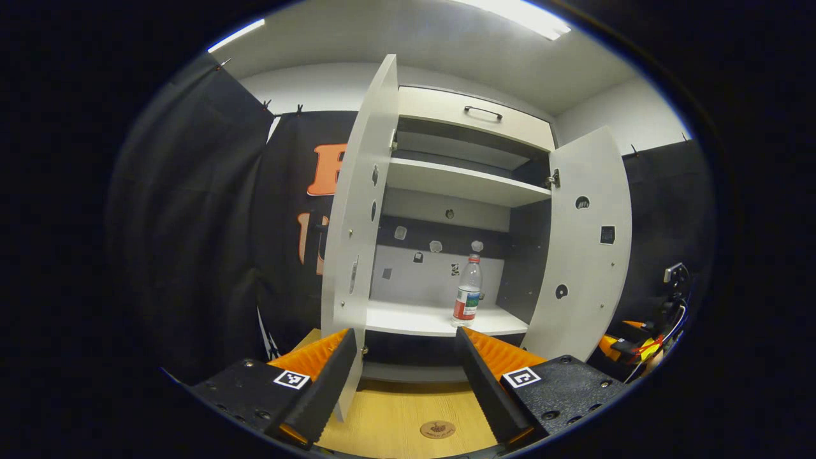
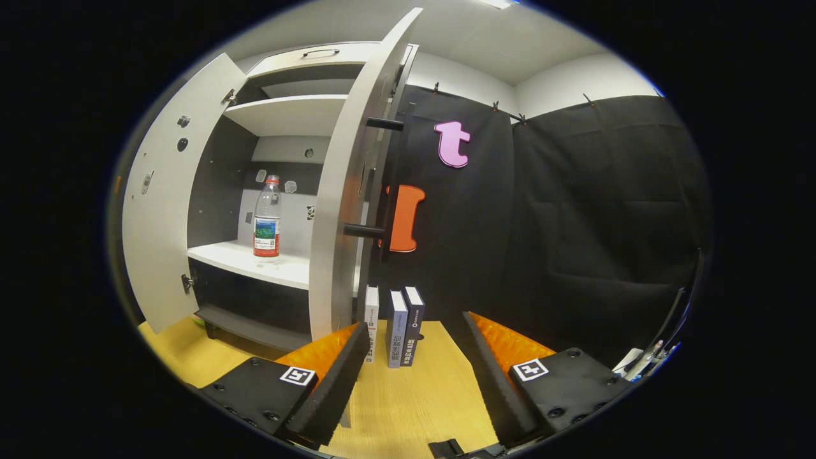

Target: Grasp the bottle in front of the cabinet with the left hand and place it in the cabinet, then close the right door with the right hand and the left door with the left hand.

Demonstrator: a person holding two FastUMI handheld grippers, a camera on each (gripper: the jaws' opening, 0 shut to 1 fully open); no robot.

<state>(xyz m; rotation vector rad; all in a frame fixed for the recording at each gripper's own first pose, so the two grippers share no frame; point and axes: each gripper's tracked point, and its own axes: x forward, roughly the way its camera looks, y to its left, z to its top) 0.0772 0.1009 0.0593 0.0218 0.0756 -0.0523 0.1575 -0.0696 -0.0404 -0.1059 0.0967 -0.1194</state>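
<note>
Left claw [image 1: 403,382] spread wide, empty, level, aimed at cabinet [image 1: 446,185] front. Right claw [image 2: 414,376] also spread, empty, beside right door [image 2: 344,191] edge. Bottle [image 1: 468,290] upright on lower shelf [image 1: 414,319]. Both doors open; bare desk [image 1: 408,414] between claws.

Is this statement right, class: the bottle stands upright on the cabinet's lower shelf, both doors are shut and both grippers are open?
One error: the doors are open, not shut. The left gripper view shows the left door and right door swung wide, the bottle upright on the lower shelf. Both grippers are open.
</note>
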